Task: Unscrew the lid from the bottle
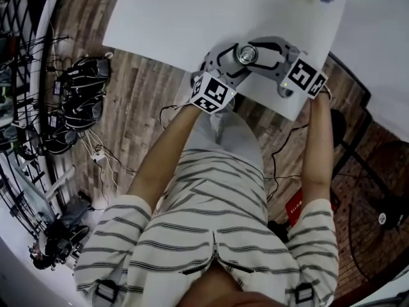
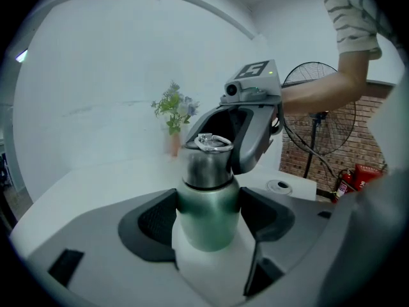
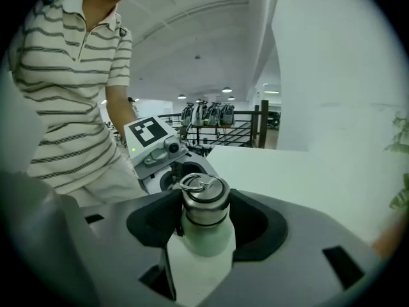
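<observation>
Bottle is seen upright, green body with a steel lid seated on the neck. In the head view it is located over the white bench, near the edge closest to the person. Its base is hidden by the gripper bodies, so contact with the bench cannot be confirmed.

Left hand-held gripper: the jaws are closed on the green body below the shoulder, and both dark pads are pressed against its sides.

Right hand-held gripper: it is brought in from the opposite side. The jaws are set fairly wide and closed on the lid, with a pad on each flank of the steel cap. A wire ring is seen lying flat on top of the lid.

A small plant is noted at the far side of the bench, well apart from the bottle.
</observation>
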The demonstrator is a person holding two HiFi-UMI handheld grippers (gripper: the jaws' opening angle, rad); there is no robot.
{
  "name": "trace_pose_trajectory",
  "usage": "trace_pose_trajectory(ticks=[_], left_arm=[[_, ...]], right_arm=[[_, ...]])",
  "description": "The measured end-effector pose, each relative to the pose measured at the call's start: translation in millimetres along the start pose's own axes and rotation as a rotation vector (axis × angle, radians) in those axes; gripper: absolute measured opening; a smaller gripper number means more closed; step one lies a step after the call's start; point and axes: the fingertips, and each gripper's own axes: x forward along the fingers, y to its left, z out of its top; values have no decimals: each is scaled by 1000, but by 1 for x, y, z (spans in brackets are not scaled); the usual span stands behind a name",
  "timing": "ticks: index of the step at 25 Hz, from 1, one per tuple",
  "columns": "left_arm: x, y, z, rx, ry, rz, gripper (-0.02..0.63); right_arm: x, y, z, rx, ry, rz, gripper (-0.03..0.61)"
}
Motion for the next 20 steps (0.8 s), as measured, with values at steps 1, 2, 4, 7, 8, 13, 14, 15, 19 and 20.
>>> trace_pose_trajectory(ticks=[1, 2, 4, 7, 8, 13, 14, 15, 19, 20], left_arm=[[0, 1, 0, 0, 1, -2, 310], [0, 1, 0, 1, 2, -4, 310], [0, 0, -2, 2, 4, -6, 310], [0, 1, -4, 2, 8, -5, 310], [0, 1, -5, 3, 9, -5, 310], [0, 0, -5, 5, 14, -4, 310], [0, 0, -5, 4, 14, -3, 310], [0, 0, -4, 4, 14, -2, 310], [-1, -1, -1, 1, 14, 0, 310], [-1, -1, -1, 1, 14, 0, 310]], right_arm=[[0, 0, 0, -12, 13, 23, 244], [1, -1, 1, -23, 25, 39, 244], [1, 0, -1, -39, 42, 54, 244], [4, 0, -2, -38, 48, 45, 245], [5, 0, -2, -24, 47, 33, 247], [-6, -5, 5, 87, -45, -95, 362], [-11, -6, 9, 108, -81, -129, 365], [-16, -6, 13, 126, -120, -169, 364], [-31, -5, 23, 229, -254, -368, 329], [-30, -4, 21, 259, -257, -420, 324]])
